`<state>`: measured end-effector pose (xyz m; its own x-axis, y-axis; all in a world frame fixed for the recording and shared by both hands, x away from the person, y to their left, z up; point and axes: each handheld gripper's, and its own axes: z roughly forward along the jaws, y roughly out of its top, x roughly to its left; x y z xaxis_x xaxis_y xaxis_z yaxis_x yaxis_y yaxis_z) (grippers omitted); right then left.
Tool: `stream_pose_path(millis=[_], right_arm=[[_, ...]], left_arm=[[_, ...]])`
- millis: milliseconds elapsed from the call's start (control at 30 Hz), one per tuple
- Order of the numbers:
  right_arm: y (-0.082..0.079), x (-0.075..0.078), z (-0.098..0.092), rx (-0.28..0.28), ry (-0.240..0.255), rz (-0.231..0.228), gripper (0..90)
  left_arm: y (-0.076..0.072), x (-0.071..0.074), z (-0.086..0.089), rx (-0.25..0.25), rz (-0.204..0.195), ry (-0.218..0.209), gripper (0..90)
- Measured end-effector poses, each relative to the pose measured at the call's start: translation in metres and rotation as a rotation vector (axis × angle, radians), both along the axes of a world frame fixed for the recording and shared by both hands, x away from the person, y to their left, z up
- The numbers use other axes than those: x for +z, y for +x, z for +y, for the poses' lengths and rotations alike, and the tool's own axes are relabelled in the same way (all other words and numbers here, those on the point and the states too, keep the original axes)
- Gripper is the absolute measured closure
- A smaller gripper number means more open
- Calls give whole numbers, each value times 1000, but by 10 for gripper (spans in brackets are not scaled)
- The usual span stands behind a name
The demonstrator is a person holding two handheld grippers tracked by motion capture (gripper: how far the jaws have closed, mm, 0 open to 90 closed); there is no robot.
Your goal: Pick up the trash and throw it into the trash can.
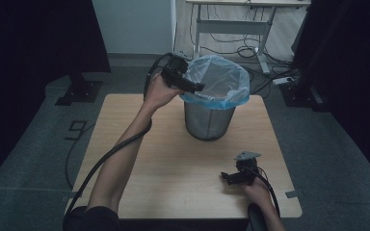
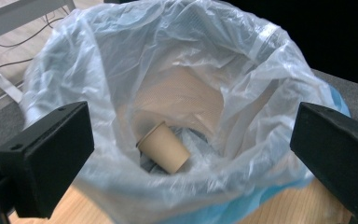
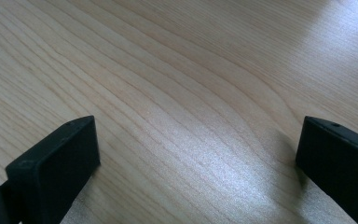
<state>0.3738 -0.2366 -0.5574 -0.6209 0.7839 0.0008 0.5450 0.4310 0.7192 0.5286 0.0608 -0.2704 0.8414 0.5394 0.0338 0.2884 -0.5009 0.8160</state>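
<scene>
Both jaws of the left gripper (image 2: 189, 154) stand spread as wide as they go, with nothing clamped between them — the pads sit at the far left and far right of the left gripper view, well apart from each other. Seen along them, the paper cup (image 2: 163, 147) lies in the gap but far below, down at the bottom of the bin liner (image 2: 242, 70). The cup is tipped on its side, its open mouth turned up and to the left, its base pointing down and to the right. It touches neither pad; it rests on the crumpled plastic at the bottom.

In the high view the left gripper (image 1: 192, 86) is held over the near-left edge of the bin's mouth, its jaws pointing in across the rim. The waste bin (image 1: 208, 122) is a metal mesh basket that stands upright on the far middle of the wooden table (image 1: 173, 168), and the pale blue liner (image 1: 217, 79) is folded out over its rim all round. The cup itself cannot be made out from this height.

The right gripper (image 1: 227, 178) lies low at the near right part of the table, well apart from the bin. Its jaws are also spread wide — the right gripper view looks along them at bare wood grain (image 3: 191, 116), and nothing is between the pads.
</scene>
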Motion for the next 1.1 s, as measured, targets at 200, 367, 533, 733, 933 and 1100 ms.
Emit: stream_pose_path(millis=[200, 367, 533, 733, 933, 1100], right_arm=[[0, 0, 0, 0, 0, 0, 0], [0, 0, 0, 0, 0, 0, 0], [0, 0, 0, 5, 2, 1, 0], [-1, 0, 0, 8, 2, 0, 0], [-1, 0, 0, 10, 2, 0, 0], [-1, 0, 0, 12, 0, 0, 0]], left_arm=[[-7, -1, 17, 4, -9, -3, 0], [-13, -3, 28, 4, -26, 9, 0], [-19, -6, 38, 4, -36, 15, 0], [-25, -9, 51, 6, -37, 12, 0], [-32, -13, 65, 10, -37, -3, 0], [-38, -15, 77, 17, -43, -15, 0]])
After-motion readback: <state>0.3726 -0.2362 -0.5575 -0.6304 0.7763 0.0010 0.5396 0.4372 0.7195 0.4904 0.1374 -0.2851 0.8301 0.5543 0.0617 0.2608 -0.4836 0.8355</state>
